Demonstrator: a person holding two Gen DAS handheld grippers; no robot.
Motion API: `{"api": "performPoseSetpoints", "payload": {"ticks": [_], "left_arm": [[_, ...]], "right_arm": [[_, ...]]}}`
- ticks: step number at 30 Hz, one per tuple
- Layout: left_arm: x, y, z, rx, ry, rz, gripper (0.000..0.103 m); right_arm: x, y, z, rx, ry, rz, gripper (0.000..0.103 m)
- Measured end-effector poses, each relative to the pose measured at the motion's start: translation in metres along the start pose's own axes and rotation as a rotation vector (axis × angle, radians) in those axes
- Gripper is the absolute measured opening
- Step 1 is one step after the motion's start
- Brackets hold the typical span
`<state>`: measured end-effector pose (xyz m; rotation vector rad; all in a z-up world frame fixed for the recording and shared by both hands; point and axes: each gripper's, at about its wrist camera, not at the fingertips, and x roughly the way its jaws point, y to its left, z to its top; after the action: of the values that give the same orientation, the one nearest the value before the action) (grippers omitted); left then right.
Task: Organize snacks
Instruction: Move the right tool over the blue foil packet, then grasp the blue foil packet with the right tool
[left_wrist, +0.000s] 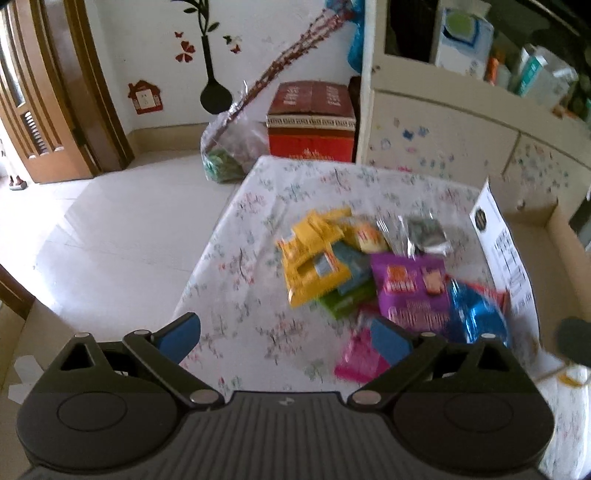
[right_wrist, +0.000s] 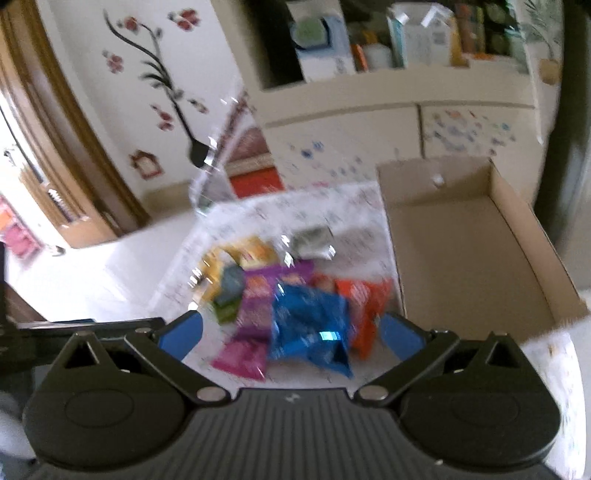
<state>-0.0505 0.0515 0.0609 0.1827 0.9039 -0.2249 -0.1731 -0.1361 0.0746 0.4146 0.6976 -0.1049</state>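
1. We judge we are at the opening step: the snacks lie in 1 loose heap on the flower-patterned bench (left_wrist: 229, 295), and the cardboard box (right_wrist: 465, 258) to the right of the heap holds nothing we can see.
2. Our left claw (left_wrist: 284, 338) hovers at the near edge of the heap, jaws spread wide, gripping nothing.
3. Our right claw (right_wrist: 291, 334) is likewise wide open and empty, hanging over the near end of the heap, above the blue foil packet (right_wrist: 310, 328).
4. In the heap, the yellow packet (left_wrist: 314, 258) lies on the far left, the purple packet (left_wrist: 413, 288) in the middle, the pink packet (left_wrist: 358, 354) nearest us, and an orange packet (right_wrist: 365, 306) just beside the box wall. A clear wrapper (left_wrist: 424, 232) sits at the far side.
5. The next move, as we see it, calls for lowering 1 claw onto a single top-lying packet, most likely the blue foil one, and pinching an edge without dragging its neighbours.
6. Both views are blurred, so finer labels cannot be read.
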Motion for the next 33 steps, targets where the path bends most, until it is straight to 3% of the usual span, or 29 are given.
{"api": "performPoseSetpoints", "payload": {"ticks": [5, 10, 30, 33], "left_arm": [[0.012, 0.008, 0.022, -0.010, -0.021, 0.023, 0.101], [0.036, 0.017, 0.035, -0.093, 0.052, -0.006, 0.101], [0.067, -0.006, 0.046, -0.071, 0.113, -0.038, 0.101], [0.070, -0.008, 0.046, -0.069, 0.119, -0.045, 0.101]], "right_arm": [[0.005, -0.007, 0.014, -0.009, -0.005, 0.087, 0.102], [0.028, -0.010, 0.021, -0.001, 0.055, 0.116, 0.102], [0.082, -0.023, 0.012, 0.021, 0.223, 0.112, 0.101], [0.089, -0.023, 0.010, 0.023, 0.245, 0.108, 0.096]]}}
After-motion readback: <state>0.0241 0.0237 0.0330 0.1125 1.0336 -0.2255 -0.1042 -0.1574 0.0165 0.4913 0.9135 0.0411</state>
